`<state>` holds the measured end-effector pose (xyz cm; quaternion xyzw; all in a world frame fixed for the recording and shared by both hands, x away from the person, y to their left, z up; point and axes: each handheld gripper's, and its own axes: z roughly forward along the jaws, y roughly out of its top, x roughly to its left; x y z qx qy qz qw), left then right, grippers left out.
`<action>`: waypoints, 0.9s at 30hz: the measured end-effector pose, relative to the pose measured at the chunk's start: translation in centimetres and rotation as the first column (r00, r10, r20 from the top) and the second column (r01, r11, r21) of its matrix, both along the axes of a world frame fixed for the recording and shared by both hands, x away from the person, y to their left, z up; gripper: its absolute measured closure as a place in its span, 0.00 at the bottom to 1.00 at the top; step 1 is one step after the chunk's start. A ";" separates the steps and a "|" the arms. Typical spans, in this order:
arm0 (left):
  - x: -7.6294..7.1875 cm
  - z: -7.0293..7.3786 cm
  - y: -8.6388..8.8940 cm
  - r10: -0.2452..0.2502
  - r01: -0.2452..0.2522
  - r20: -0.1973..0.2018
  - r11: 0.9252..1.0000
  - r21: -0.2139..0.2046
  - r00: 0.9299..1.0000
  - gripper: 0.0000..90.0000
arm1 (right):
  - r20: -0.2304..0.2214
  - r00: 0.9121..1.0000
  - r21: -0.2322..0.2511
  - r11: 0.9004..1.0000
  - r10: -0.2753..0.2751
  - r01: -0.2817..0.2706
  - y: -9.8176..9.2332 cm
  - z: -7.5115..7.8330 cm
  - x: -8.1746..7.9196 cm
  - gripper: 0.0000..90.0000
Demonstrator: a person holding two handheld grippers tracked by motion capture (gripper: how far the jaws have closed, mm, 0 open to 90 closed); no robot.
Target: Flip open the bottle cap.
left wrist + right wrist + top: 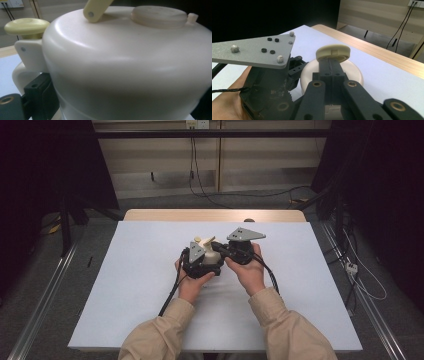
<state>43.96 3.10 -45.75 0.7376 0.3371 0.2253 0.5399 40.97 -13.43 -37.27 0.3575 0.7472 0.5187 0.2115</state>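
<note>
I've got the cream plastic pot with its domed lid [212, 254] sitting mid-tabletop on the pale blue-white sheet [125, 285], squeezed between both tools. My left gripper [201, 262] is pressed right up against the pot's side; in the left gripper view the rounded cream wall takes up nearly everything, with one black pad [41, 96] sitting against it low at the left, beside the white side handle [26, 60]. I read that as a bracing hold so the body can't spin or slide, though I can't tell whether those jaws are actually clamped on it.

My right gripper [331, 63] comes in from the other side. Its jaws are pinched together just beneath the pale yellow round knob [333, 52], apparently on the knob's stem, though the stem itself is hidden. That grip looks meant for lifting or turning the top while the left holds the base.

A yellowish strap-like lever [96, 10] and a second mushroom-shaped yellow button [27, 26] stand near the lid's rim, untouched. Next, I'd judge, comes a careful pull upward.
</note>
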 end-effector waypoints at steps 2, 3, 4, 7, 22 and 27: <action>0.0 0.0 0.0 0.001 -0.001 0.000 1.000 0.000 1.000 0.06 | 0.000 1.000 0.001 1.000 0.002 -0.002 0.0 0.0 0.0 1.00; 0.0 0.0 0.0 0.001 -0.001 -0.001 1.000 -0.002 1.000 0.06 | 0.001 1.000 0.002 1.000 0.000 0.000 0.0 0.0 0.0 1.00; 0.0 0.0 0.0 0.001 -0.001 -0.001 1.000 -0.002 1.000 0.06 | 0.004 1.000 0.004 1.000 0.000 0.000 0.0 0.0 0.0 1.00; 0.0 0.0 0.0 0.002 -0.002 -0.003 1.000 -0.004 1.000 0.06 | 0.005 1.000 0.011 1.000 -0.006 0.006 0.0 0.1 0.1 1.00; 0.0 0.0 0.0 0.003 -0.003 -0.002 1.000 -0.003 1.000 0.06 | 0.007 1.000 0.005 1.000 0.000 0.000 0.3 0.4 0.5 1.00; 0.0 0.0 0.0 0.003 -0.003 -0.003 1.000 -0.005 1.000 0.06 | 0.007 1.000 0.007 1.000 -0.004 0.004 0.2 0.5 0.7 1.00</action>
